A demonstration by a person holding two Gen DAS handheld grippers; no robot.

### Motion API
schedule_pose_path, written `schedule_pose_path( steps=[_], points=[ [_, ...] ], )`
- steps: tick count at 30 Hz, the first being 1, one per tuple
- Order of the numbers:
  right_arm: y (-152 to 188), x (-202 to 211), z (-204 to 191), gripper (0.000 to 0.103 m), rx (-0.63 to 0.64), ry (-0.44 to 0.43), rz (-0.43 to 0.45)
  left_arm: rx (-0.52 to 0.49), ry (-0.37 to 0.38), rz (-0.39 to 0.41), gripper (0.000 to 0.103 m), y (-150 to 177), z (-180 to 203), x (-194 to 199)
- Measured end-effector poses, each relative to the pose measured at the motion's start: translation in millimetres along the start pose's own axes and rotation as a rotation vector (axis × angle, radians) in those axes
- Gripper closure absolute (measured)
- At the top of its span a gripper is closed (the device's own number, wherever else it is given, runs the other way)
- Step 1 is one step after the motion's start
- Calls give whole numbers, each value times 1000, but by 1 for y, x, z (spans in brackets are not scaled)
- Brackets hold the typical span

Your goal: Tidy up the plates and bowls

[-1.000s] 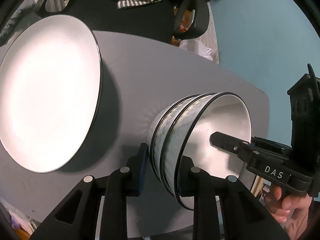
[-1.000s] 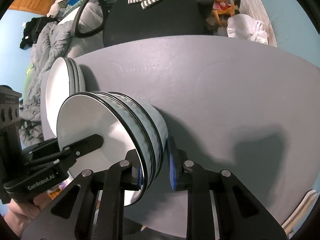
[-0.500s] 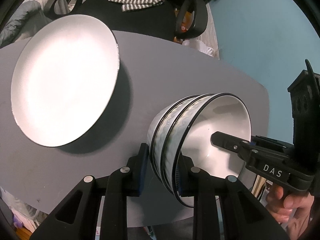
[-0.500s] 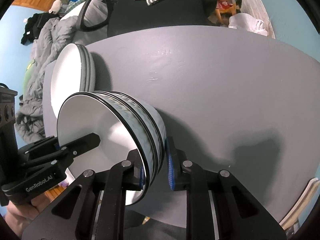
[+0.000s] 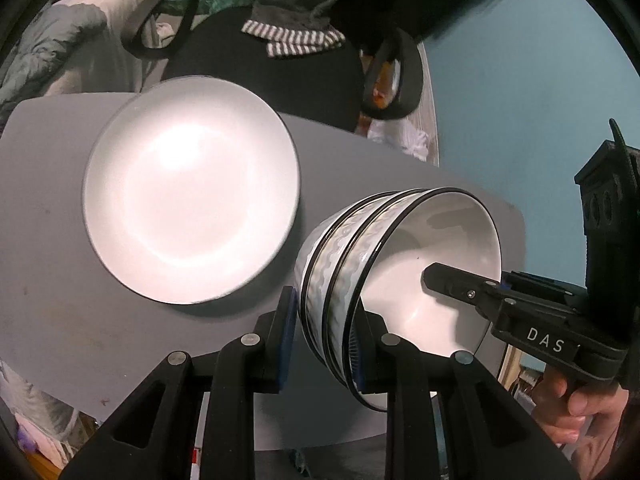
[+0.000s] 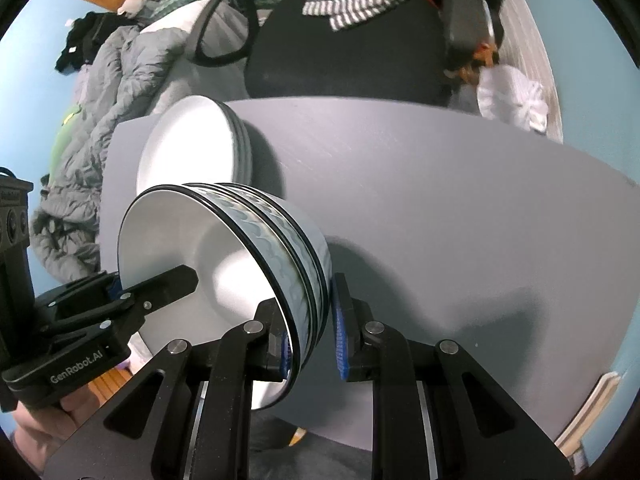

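Observation:
A nested stack of white bowls (image 5: 400,264) with black rims and a blue wave band hangs tilted above the grey table (image 5: 60,280). My left gripper (image 5: 326,344) is shut on the stack's rim, one pad outside the wall and one inside. My right gripper (image 6: 312,336) is shut on the opposite rim of the same bowls (image 6: 192,264) and casts a shadow on the table (image 6: 440,200). Each gripper shows in the other's view: the right gripper (image 5: 460,284) reaches into the bowl, and so does the left gripper (image 6: 160,284). A stack of white plates (image 5: 192,216) lies flat to the left, and in the right wrist view the plates (image 6: 188,152) sit behind the bowls.
A black office chair (image 6: 344,52) with a striped cloth (image 5: 296,40) stands behind the table's far edge. A grey quilt (image 6: 112,80) lies at the left and a white bag (image 6: 512,96) at the right. The table's near edge runs just below the grippers.
Both grippers have risen with the bowl stack held between them. The plates and table now look smaller and farther below, and more of the chair shows.

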State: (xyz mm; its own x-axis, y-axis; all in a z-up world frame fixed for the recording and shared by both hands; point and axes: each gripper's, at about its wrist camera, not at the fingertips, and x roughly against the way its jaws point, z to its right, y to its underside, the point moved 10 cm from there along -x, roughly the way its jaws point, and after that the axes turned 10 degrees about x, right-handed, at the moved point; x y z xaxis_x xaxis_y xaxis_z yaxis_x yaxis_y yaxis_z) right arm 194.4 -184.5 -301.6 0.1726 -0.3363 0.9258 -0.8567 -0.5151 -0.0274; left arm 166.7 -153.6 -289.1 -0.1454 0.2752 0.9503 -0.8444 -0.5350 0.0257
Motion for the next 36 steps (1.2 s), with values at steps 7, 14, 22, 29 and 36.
schedule_pose_path(
  steps=[7,14,22,29,36],
  points=[
    [-31,2,-25,85,68,23,17,41,4,36,80,-20,-24,16],
    [-61,-11,-53,85,116,23,15,73,-7,45,80,-49,-74,30],
    [-88,-46,-74,85,120,-5,-26,116,-45,25,80,-80,-121,23],
    [-99,-73,-91,85,125,-21,-56,131,-76,-1,80,-87,-144,16],
    [-105,-74,-97,86,150,13,-65,117,-75,5,80,-92,-148,16]
  ],
)
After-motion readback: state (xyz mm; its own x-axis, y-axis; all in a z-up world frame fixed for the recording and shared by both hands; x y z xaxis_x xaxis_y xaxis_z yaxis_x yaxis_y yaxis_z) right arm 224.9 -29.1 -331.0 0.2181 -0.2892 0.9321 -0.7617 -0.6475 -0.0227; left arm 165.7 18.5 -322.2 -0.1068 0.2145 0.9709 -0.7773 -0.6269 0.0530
